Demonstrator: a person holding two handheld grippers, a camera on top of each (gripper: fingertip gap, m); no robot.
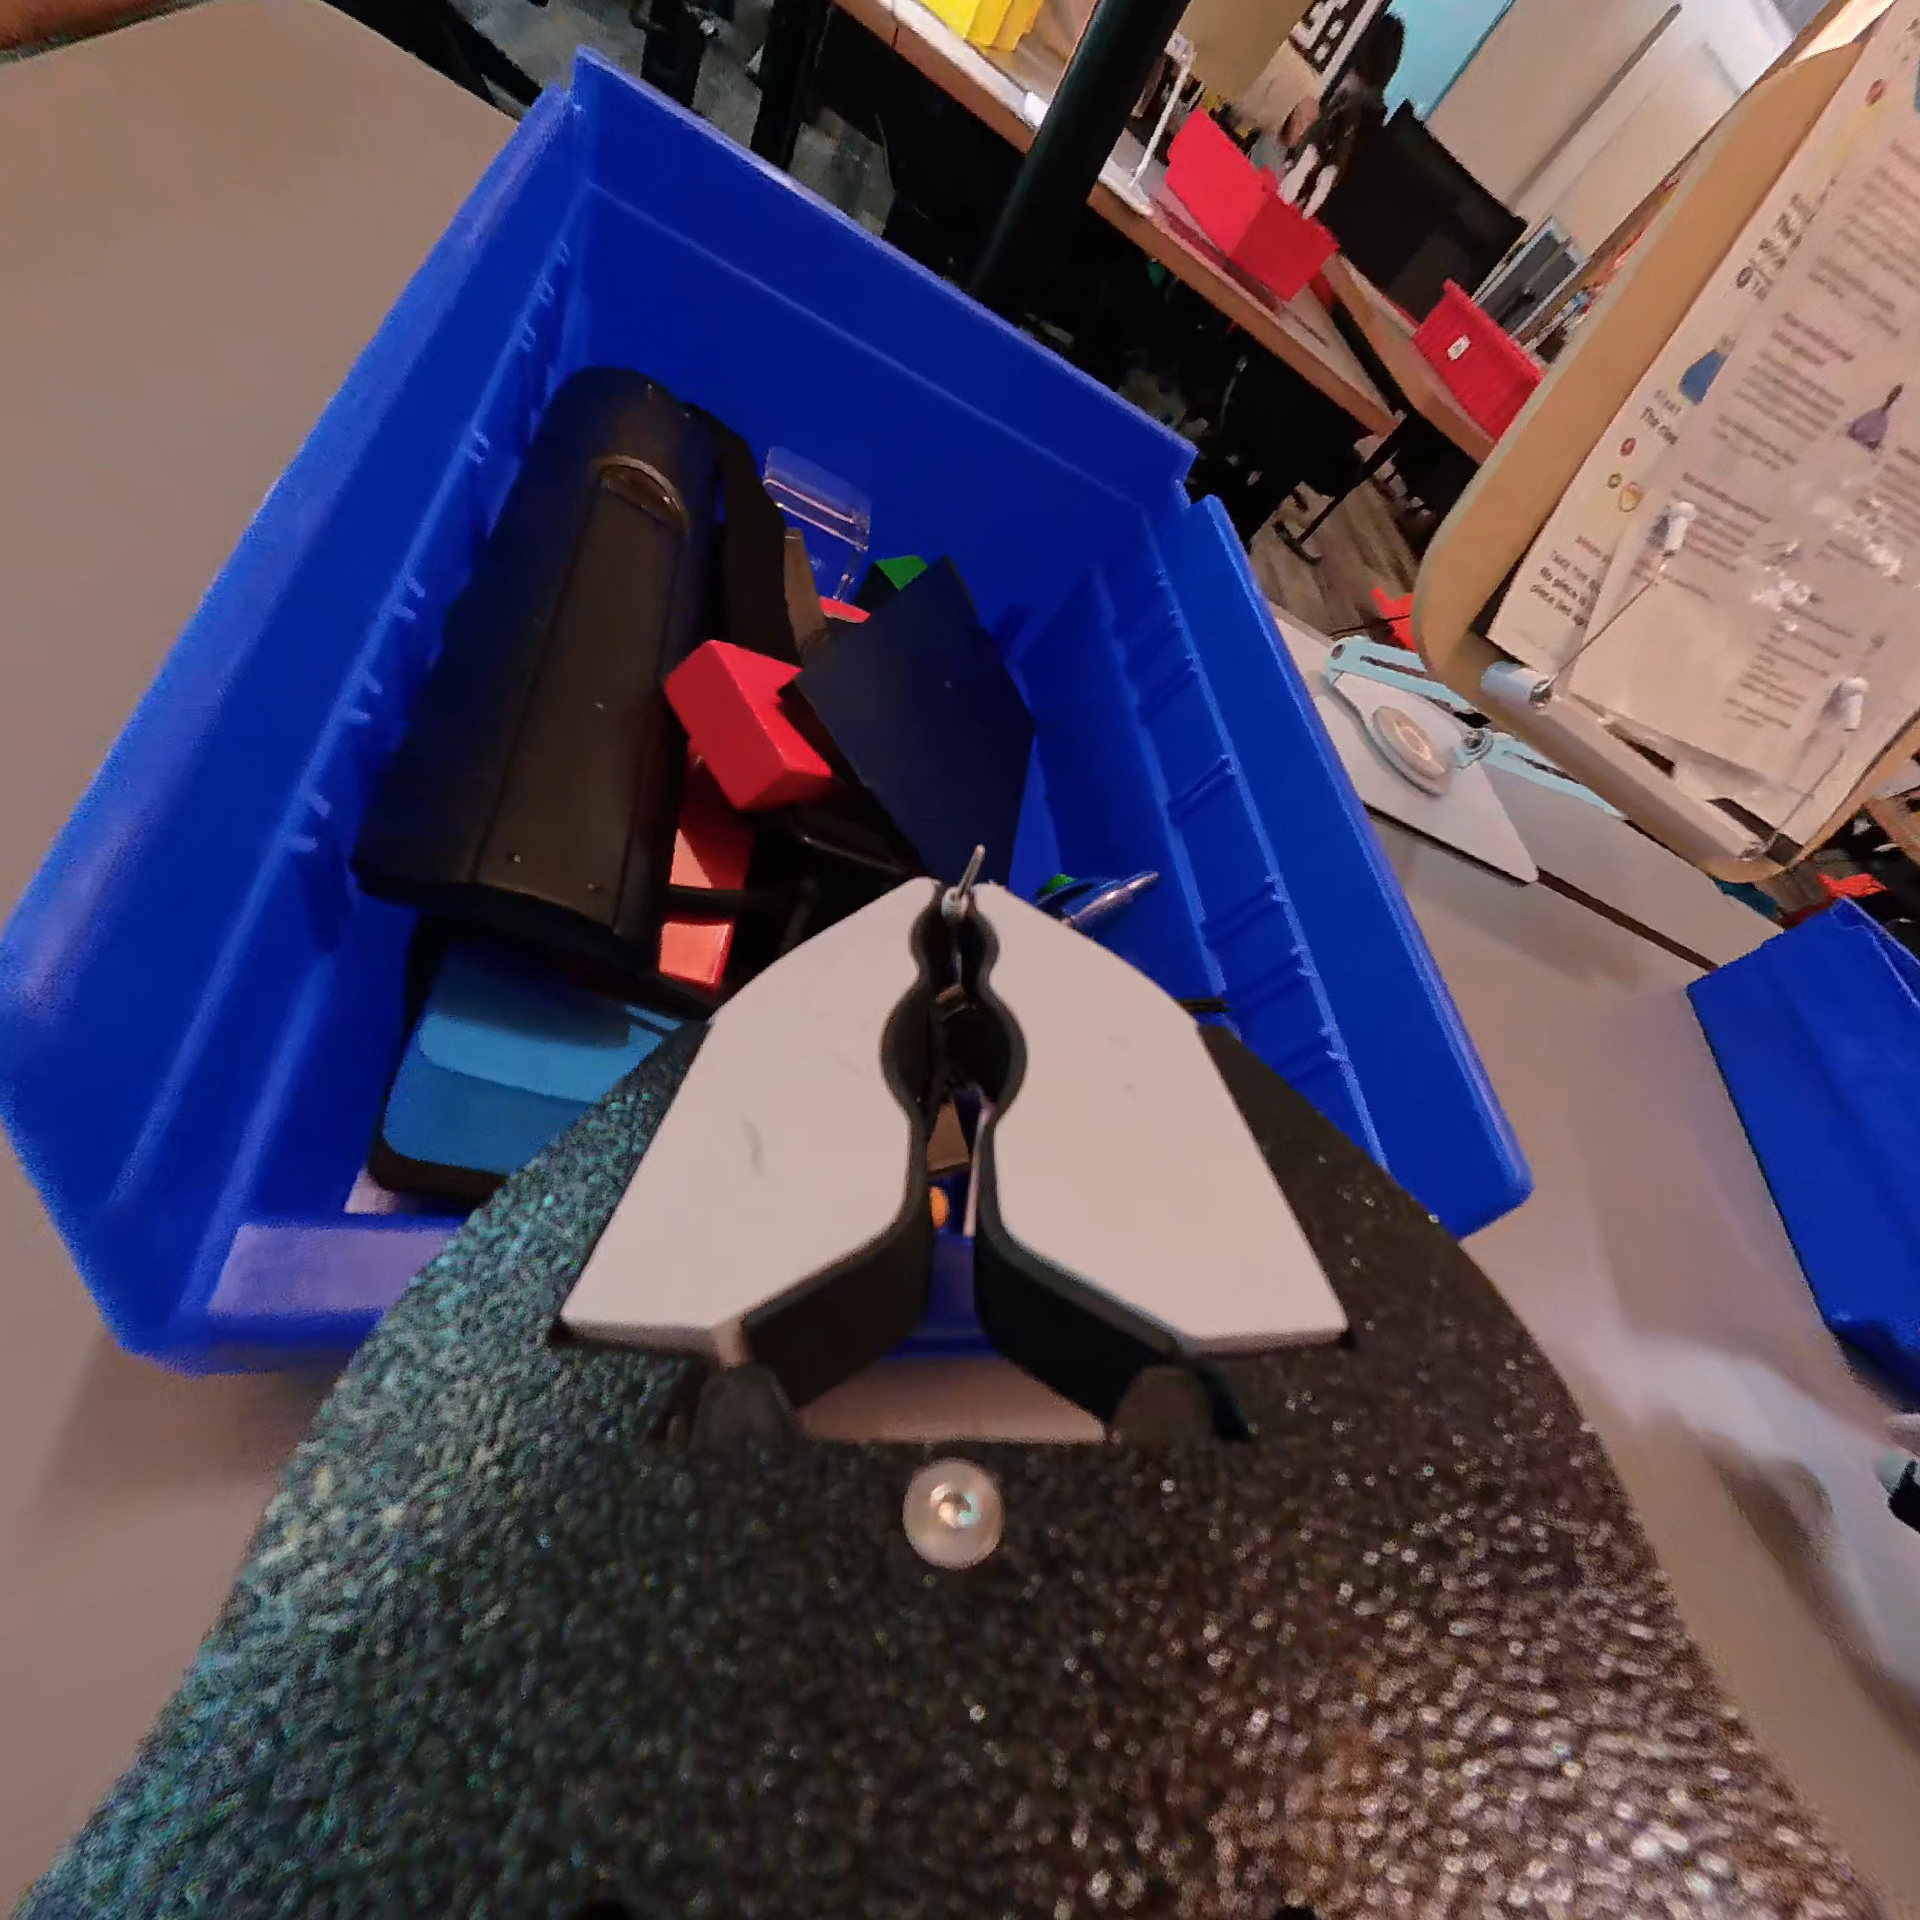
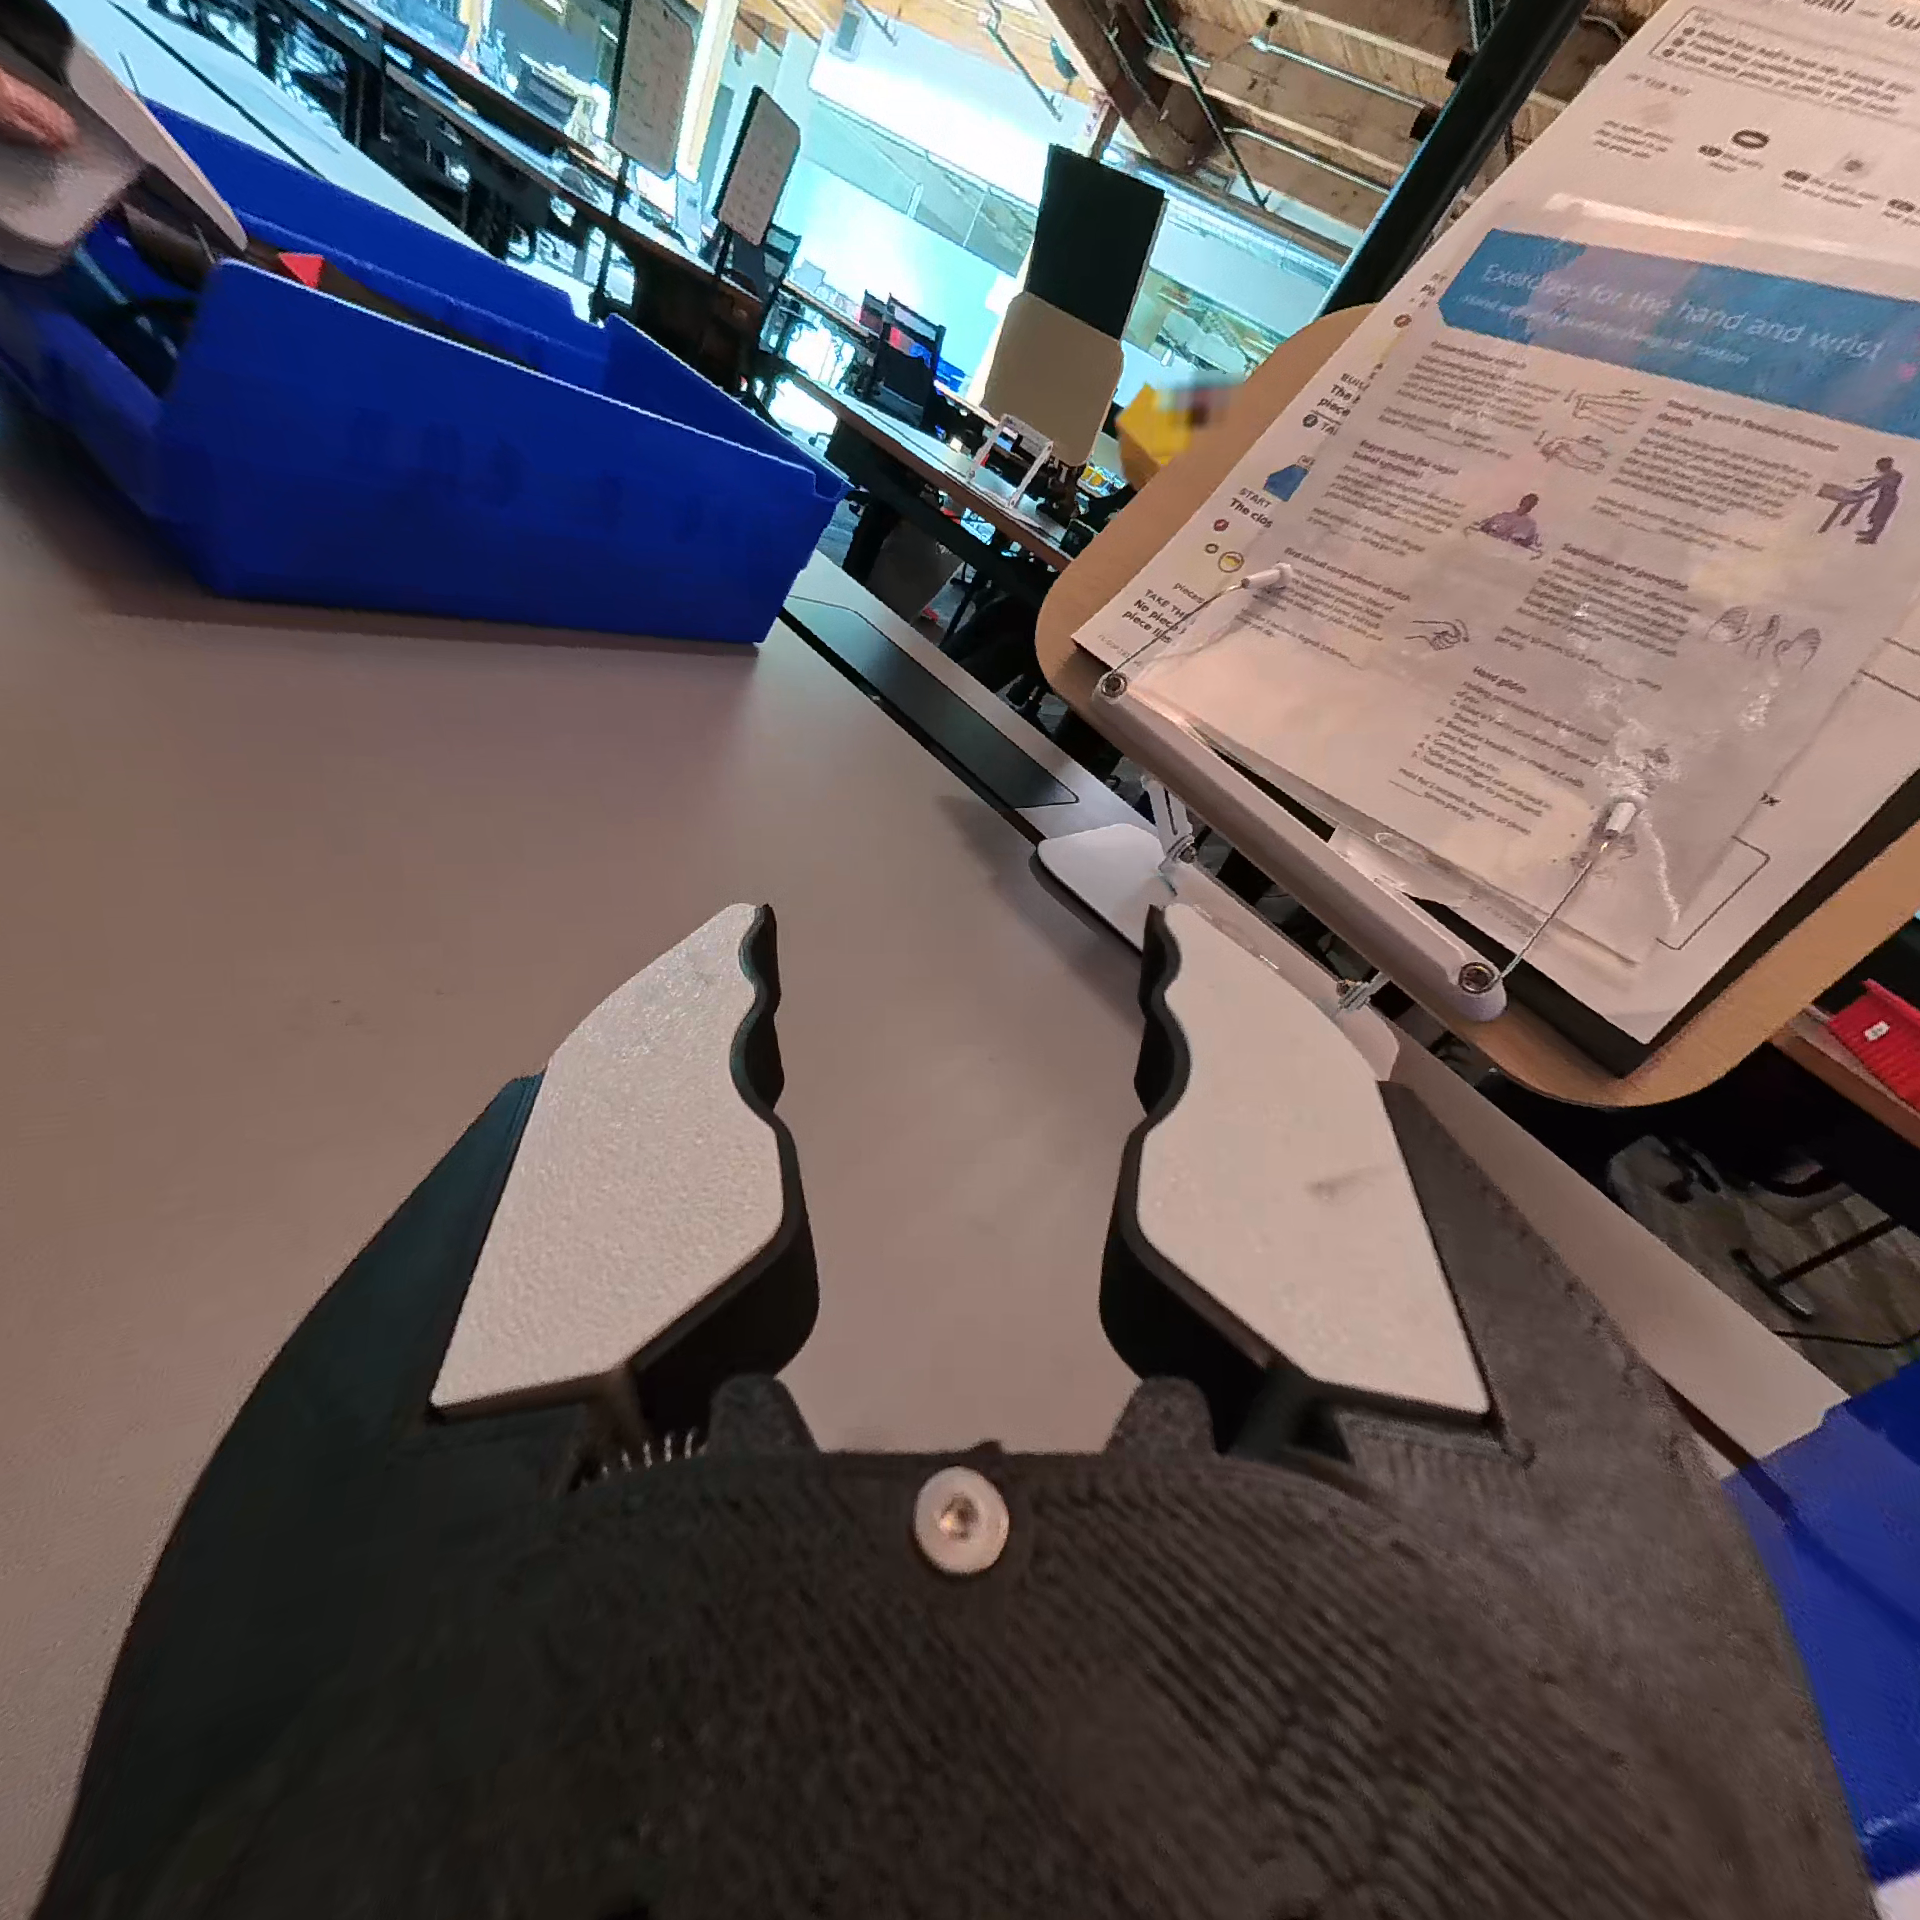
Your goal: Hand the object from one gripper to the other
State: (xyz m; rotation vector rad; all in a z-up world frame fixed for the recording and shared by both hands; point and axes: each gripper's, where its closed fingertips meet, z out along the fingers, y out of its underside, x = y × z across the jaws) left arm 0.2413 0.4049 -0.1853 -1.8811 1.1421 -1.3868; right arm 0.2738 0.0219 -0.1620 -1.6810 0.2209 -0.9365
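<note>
Left tongs point(image 1: 961, 914) clamped on thin metal object point(image 1: 966, 883), held over blue bin point(image 1: 312, 727), upper-left frame; right tongs point(image 2: 956, 935) agape, empty, well apart.

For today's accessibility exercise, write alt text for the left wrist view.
The left gripper, shut on a thin metal piece, hangs over a blue bin of mixed items, including a red block and a black case, on a grey table.

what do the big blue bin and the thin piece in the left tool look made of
Blue bin: likely moulded plastic, going by its even colour, soft sheen and ribbed walls. Thin piece pinched in the left tool: probably metal, being silvery, slim and glinting; its exact kind is unclear.
</note>
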